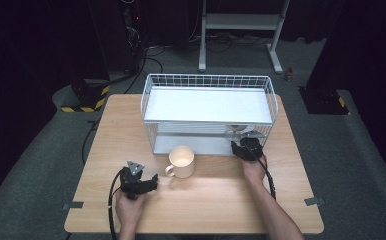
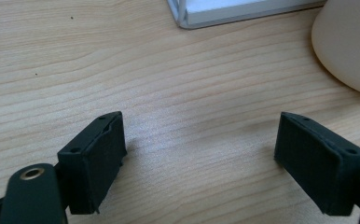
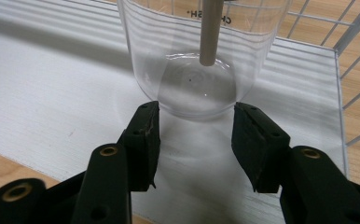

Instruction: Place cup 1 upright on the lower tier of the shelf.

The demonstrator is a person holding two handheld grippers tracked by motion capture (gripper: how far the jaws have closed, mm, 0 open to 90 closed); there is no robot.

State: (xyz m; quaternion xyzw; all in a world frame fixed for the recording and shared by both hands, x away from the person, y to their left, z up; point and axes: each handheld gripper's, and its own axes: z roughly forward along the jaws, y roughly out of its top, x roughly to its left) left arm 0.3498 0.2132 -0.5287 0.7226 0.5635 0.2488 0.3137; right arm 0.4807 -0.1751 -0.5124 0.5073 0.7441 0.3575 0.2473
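High view, left to right: the left gripper rests wide and empty on the worktop beside the mug. The right gripper reaches into the wire rack, jaws clamped on the clear cup on its lower shelf. Grasping looks done; next comes drawing the cup out level.

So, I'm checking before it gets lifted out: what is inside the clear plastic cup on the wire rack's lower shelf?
Through the clear plastic cup, clamped by the right gripper, a beige stick hangs just above the bottom. The cup's upper part is cut off by the frame, so the stick's top cannot be seen.
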